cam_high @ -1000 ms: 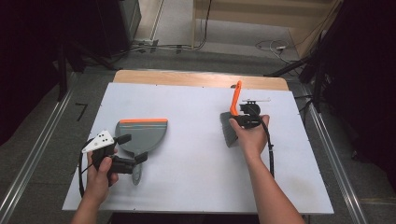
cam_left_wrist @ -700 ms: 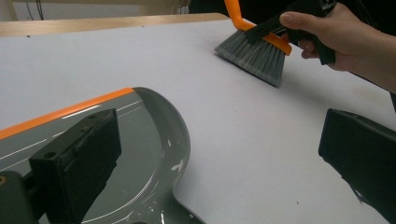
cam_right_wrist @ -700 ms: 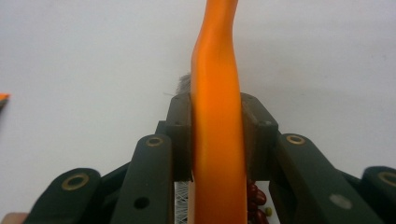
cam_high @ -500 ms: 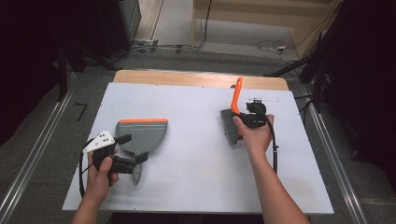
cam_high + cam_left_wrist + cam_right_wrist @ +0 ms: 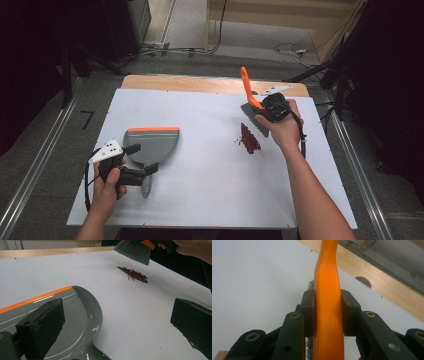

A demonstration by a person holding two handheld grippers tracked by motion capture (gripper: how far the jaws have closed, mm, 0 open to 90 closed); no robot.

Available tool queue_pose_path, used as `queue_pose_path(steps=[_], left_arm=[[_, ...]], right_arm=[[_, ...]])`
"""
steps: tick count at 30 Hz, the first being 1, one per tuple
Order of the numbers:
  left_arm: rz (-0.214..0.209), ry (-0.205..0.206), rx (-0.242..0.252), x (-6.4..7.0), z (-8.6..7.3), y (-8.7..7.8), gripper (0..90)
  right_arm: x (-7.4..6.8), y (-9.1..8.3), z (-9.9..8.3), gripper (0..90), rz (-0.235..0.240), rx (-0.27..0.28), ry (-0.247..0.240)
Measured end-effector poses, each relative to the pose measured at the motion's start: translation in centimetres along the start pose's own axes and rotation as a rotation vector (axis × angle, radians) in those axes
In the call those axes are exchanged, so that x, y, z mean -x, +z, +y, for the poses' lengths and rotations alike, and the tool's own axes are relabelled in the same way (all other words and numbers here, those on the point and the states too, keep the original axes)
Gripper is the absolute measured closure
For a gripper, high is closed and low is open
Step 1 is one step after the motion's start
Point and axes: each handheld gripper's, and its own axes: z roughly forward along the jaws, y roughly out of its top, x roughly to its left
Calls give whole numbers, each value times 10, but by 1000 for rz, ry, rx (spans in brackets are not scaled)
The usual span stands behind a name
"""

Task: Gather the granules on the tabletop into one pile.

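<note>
Nearest the person, the left hand [image 5: 107, 182] wraps the left gripper [image 5: 146, 172] at the near-left part of the white table [image 5: 210, 190], the forearm coming up from the near edge. Its jaws stand apart, one over the grey dustpan [image 5: 150, 145], the other over bare table beside the pan. The dustpan lies flat, its orange-edged lip on the far side. Beyond and to the right of the dustpan, well apart from it, a small heap of dark red beans [image 5: 249, 139] lies on the table. Just past the beans, the right arm stretches far forward, and its hand [image 5: 280, 122] tilts the right gripper [image 5: 260, 107] down. Those jaws are clamped on the orange handle of the brush [image 5: 248, 95], whose grey bristles hang just beyond the beans.
</note>
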Motion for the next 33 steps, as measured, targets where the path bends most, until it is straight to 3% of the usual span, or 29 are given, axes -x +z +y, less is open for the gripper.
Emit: queue_pose_path(steps=[3,5,8,12,22,27,30,33], left_arm=[[-1,1,3,1,0,-1,0],[1,-1,2,0,0,-1,0],[1,0,5,0,0,-2,0],[-3,1,6,0,0,-2,0],[-7,4,1,2,1,0,0],[-8,5,1,2,0,0,0],[-5,6,0,2,1,0,0],[-3,5,1,1,1,-1,0]], right_arm=[[-3,15,4,676,27,-7,-130],[-4,26,5,676,28,-10,-183],[-8,39,3,676,22,1,-246],[-14,47,-3,676,54,-17,-312],[-25,32,-10,682,123,-30,-345],[-30,19,-12,679,116,-14,-337],[-31,5,-8,679,107,18,-307],[-38,-11,-2,679,124,14,-192]])
